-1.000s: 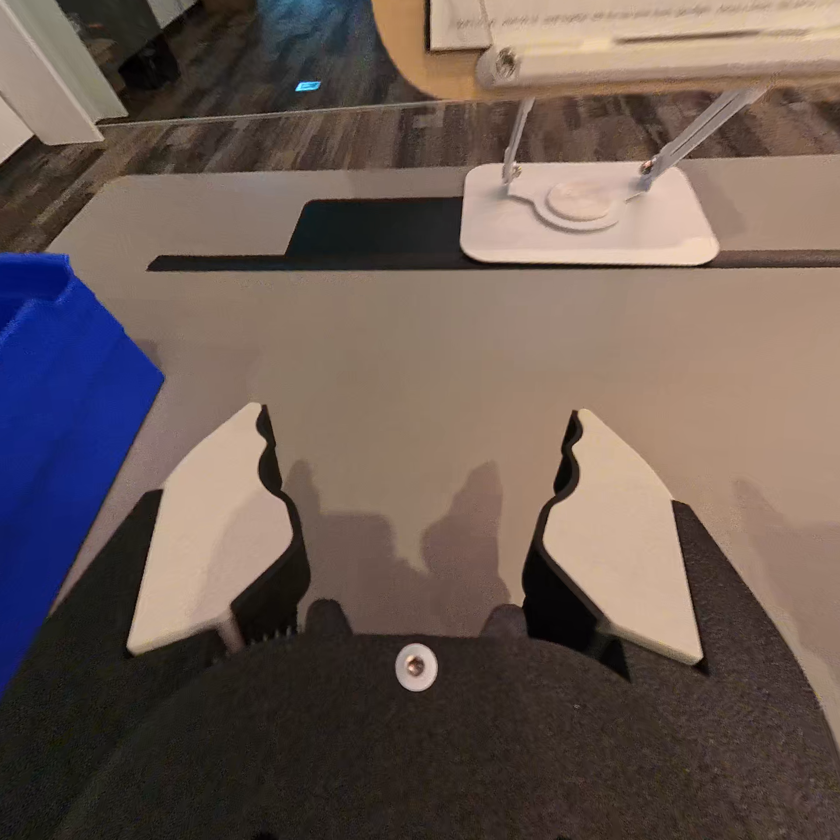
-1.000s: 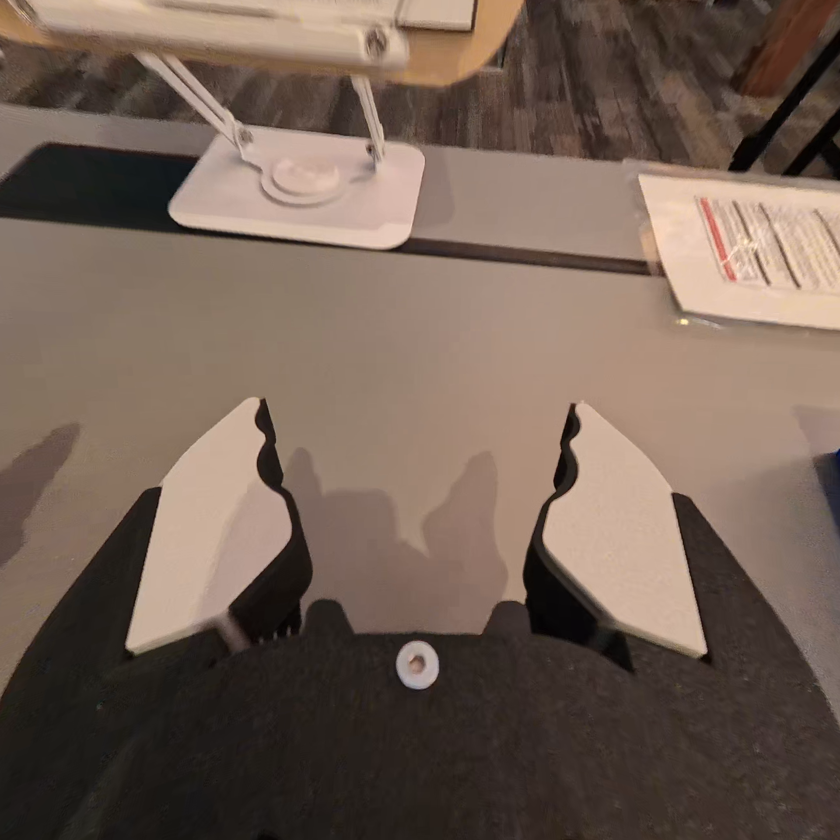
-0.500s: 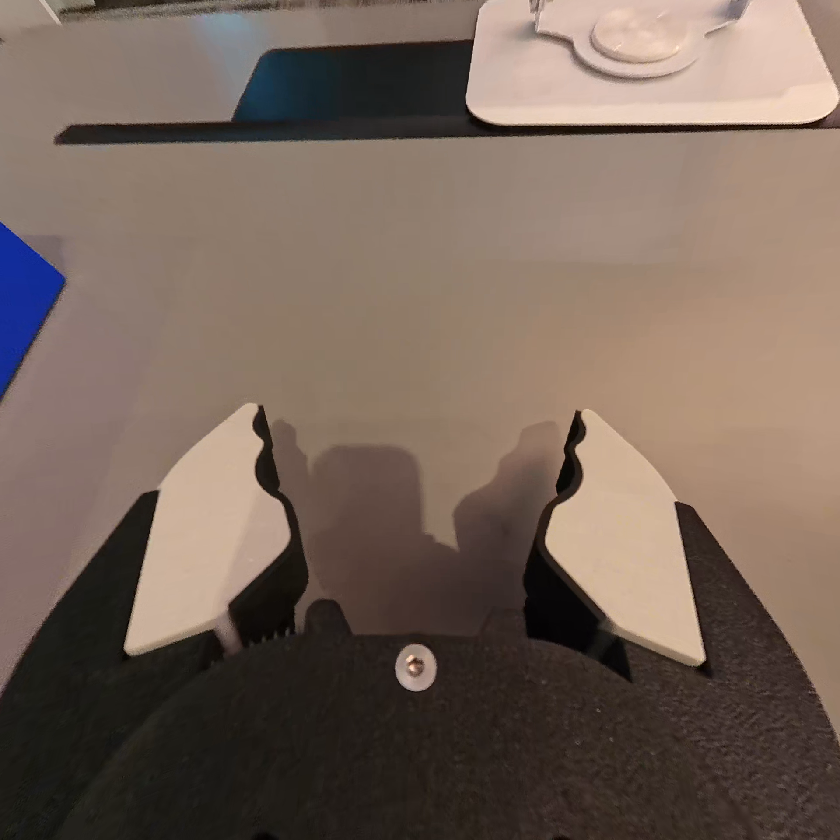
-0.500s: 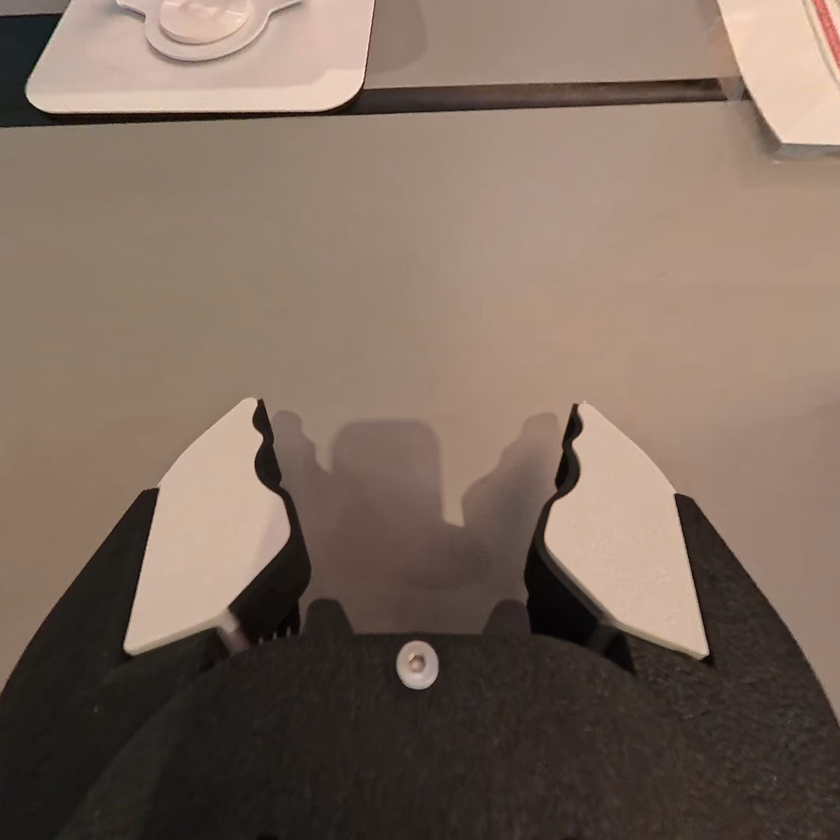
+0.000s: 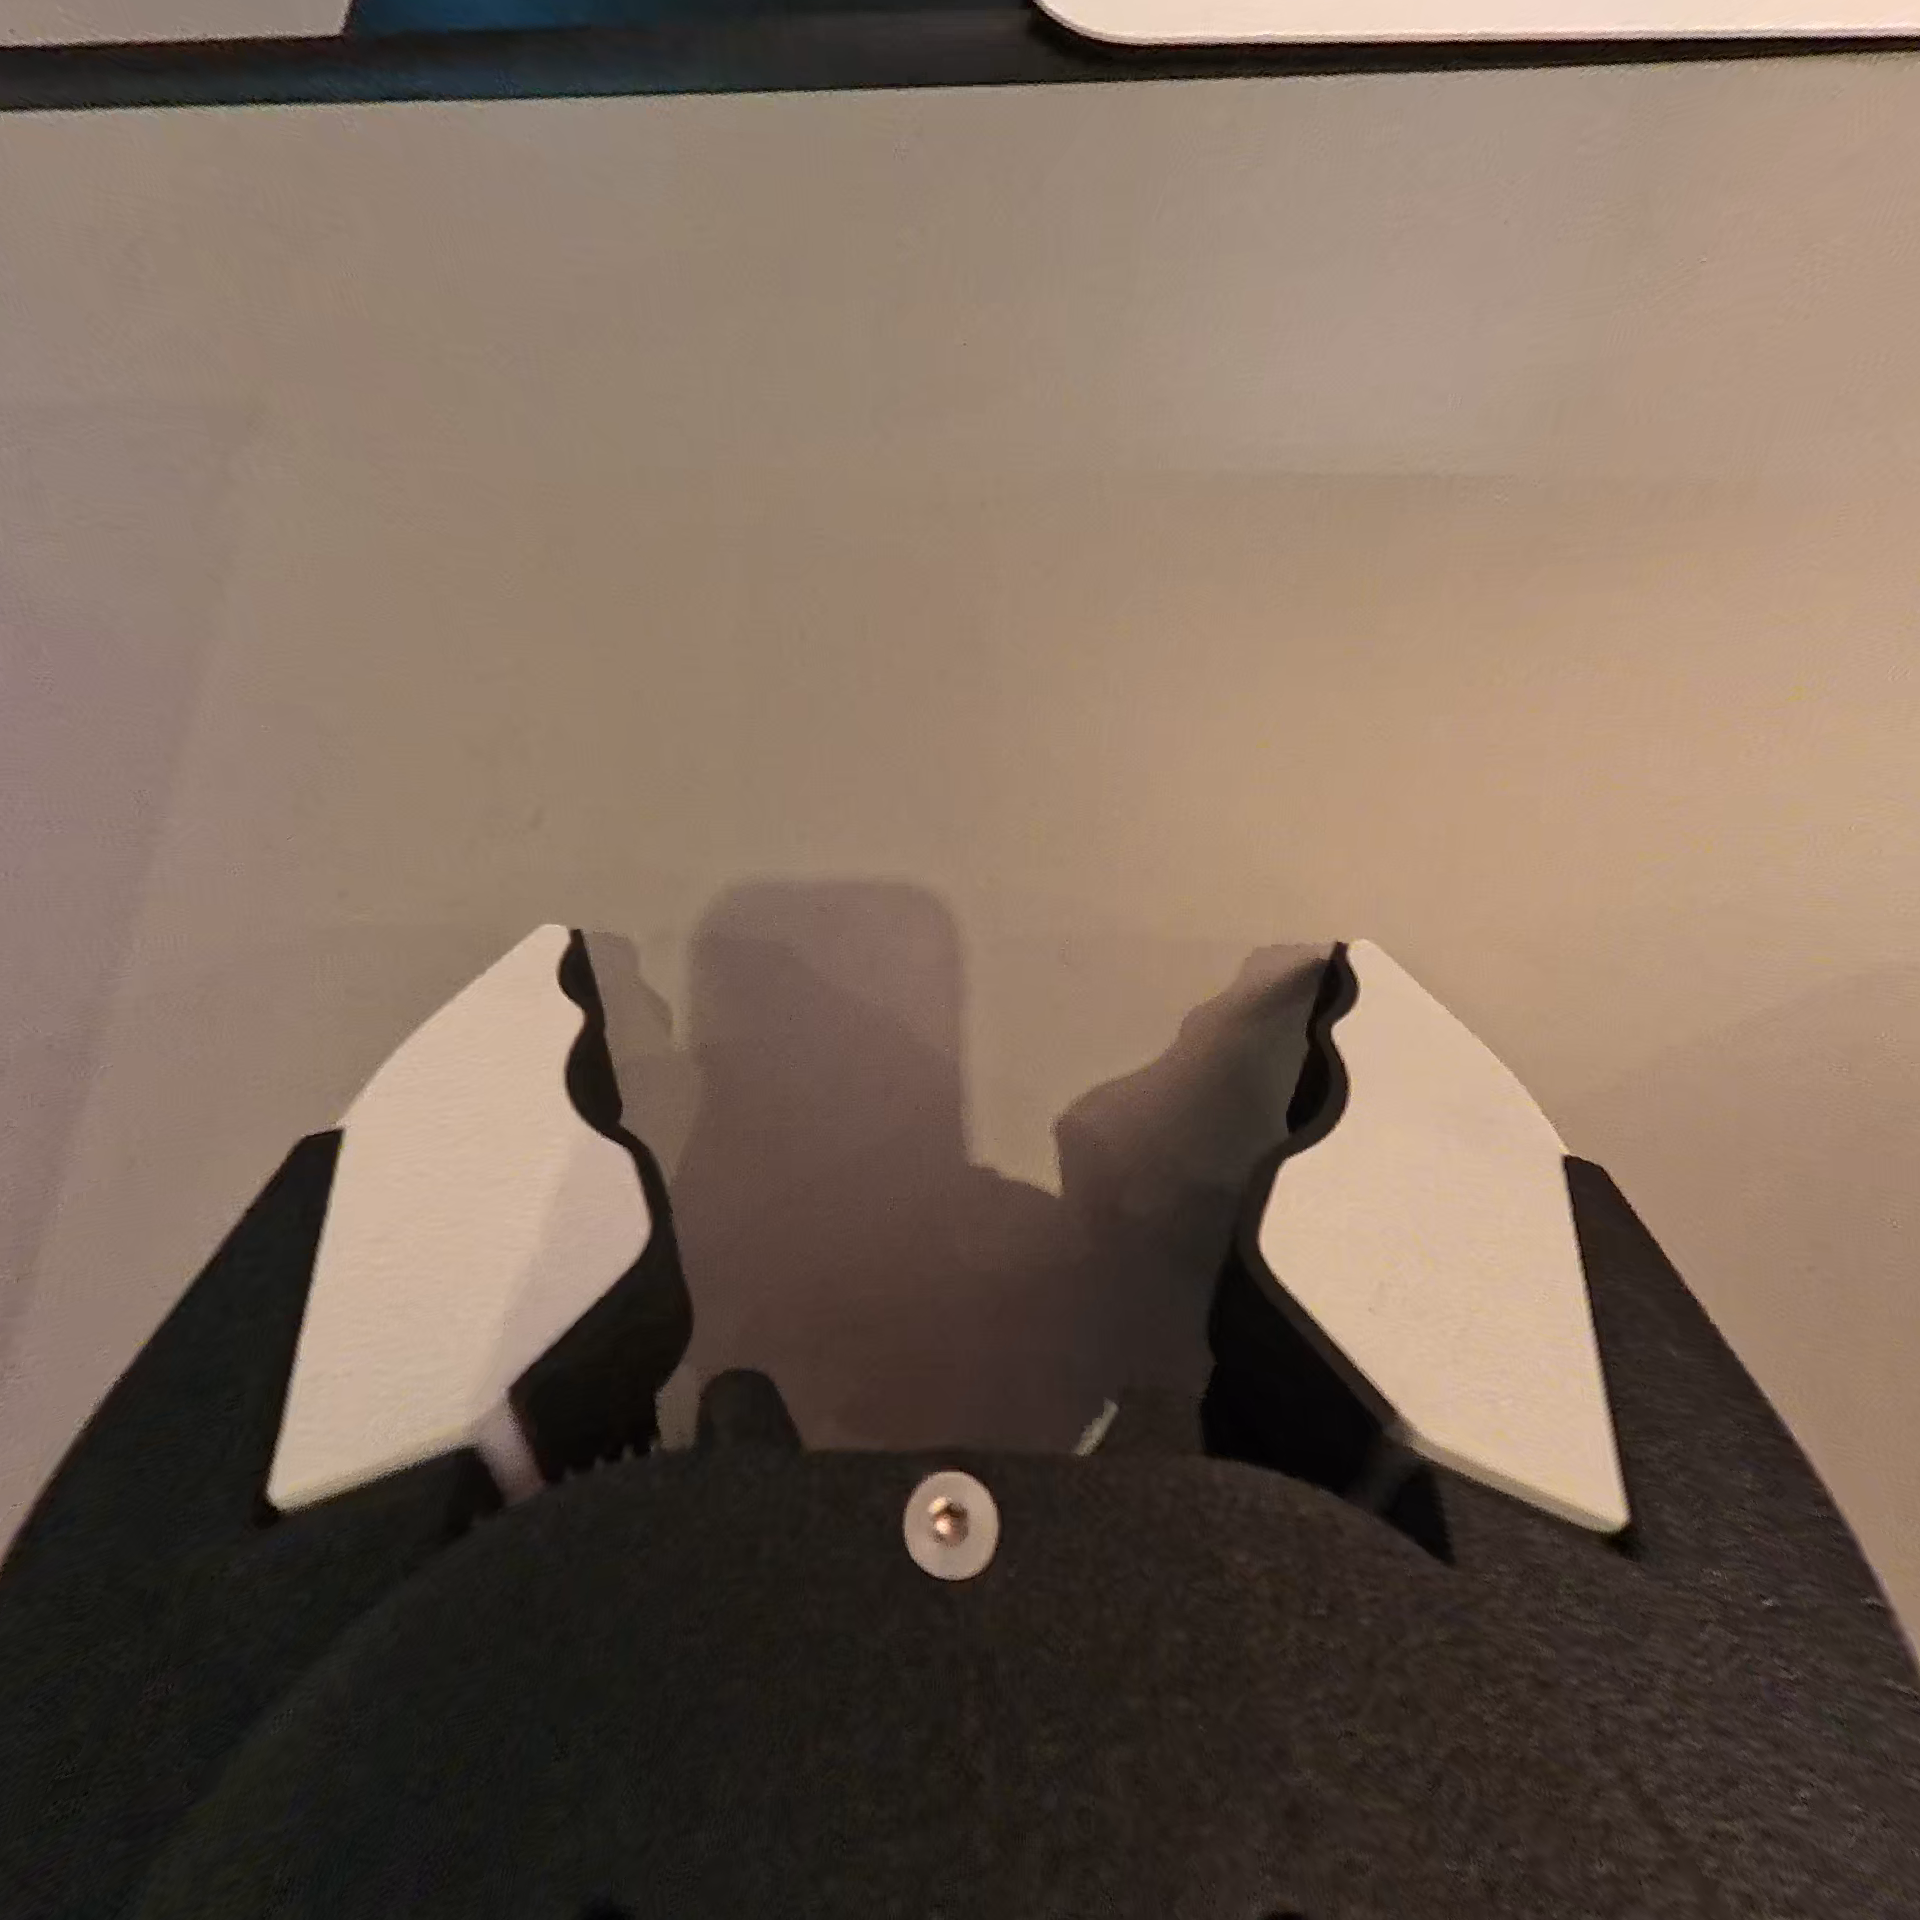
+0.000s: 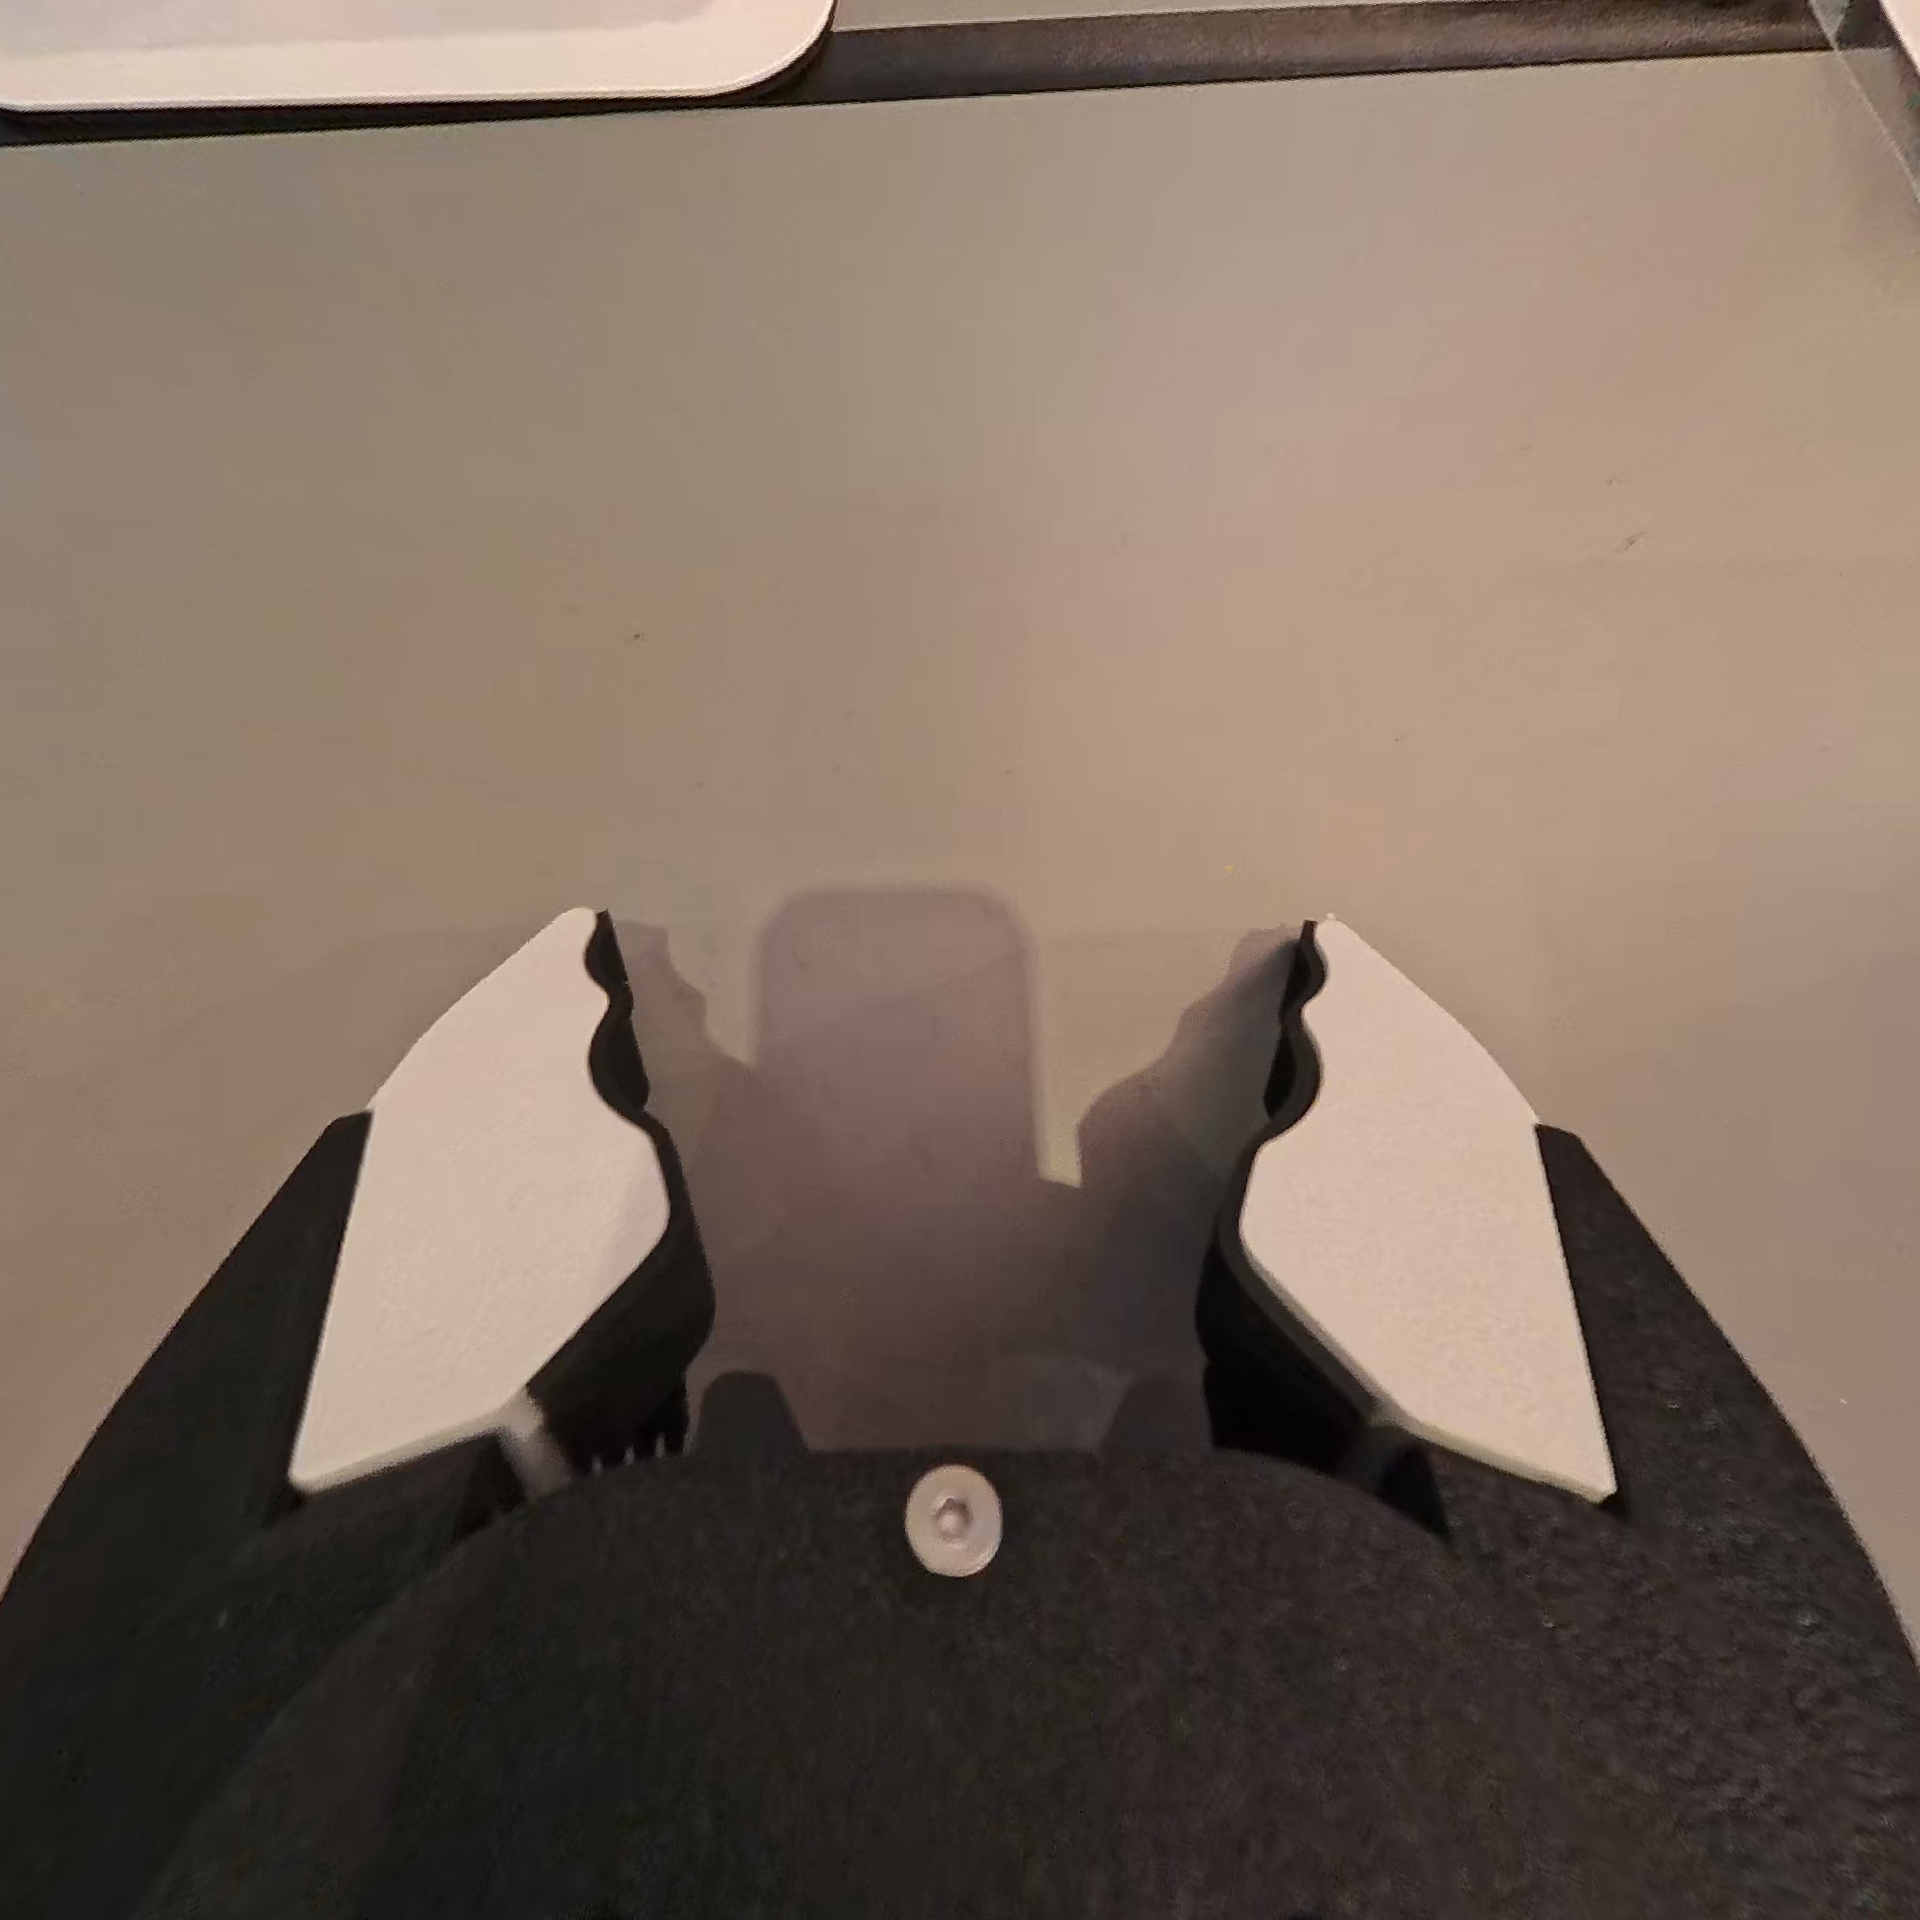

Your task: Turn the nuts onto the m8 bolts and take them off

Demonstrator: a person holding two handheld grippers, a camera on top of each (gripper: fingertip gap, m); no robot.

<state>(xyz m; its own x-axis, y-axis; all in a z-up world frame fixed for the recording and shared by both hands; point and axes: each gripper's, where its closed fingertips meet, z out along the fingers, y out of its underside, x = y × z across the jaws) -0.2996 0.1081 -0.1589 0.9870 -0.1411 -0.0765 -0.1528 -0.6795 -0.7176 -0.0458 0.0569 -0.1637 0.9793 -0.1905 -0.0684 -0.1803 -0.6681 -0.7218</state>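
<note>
1. Left claw and right claw: both spread, empty, now lower over bare desk than a second ago.
2. Blue bin gone from frame; nuts, bolts nowhere visible: task likely unstarted or finished.

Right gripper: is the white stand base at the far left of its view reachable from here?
Probably yes. The right gripper is open and empty, and only bare grey table lies between it and the white base, which sits ahead and to the left.
</note>
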